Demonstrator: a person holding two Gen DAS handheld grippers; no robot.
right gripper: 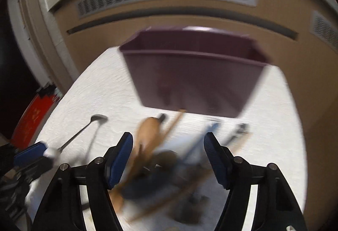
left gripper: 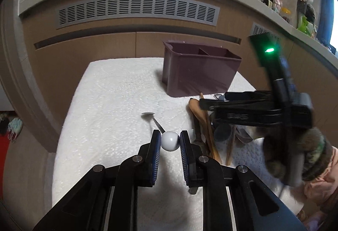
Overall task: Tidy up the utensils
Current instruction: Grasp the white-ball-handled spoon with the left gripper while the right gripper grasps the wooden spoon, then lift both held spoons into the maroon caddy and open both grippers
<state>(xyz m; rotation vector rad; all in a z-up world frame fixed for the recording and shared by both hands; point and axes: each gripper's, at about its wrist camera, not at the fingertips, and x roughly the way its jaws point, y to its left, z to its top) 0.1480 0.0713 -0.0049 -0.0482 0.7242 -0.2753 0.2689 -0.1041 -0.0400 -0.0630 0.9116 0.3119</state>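
My left gripper (left gripper: pixel 169 140) is shut on the white ball end (left gripper: pixel 169 141) of a thin metal spoon; its bowl (left gripper: pixel 147 114) hangs just above the white cloth. In the right wrist view the same spoon (right gripper: pixel 98 118) shows at the left. A purple divided utensil holder (left gripper: pixel 198 70) stands at the back of the cloth, also seen in the right wrist view (right gripper: pixel 194 74). My right gripper (right gripper: pixel 168 144) is open above a pile of wooden spoons and dark utensils (right gripper: pixel 147 136); the view is blurred. The pile (left gripper: pixel 206 125) lies right of my left gripper.
The white cloth-covered table (left gripper: pixel 109 104) sits against a brown cabinet with a grey vent (left gripper: pixel 137 9). A counter ledge with bottles (left gripper: pixel 281 7) runs along the upper right. A red object (right gripper: pixel 31 119) stands off the table's left side.
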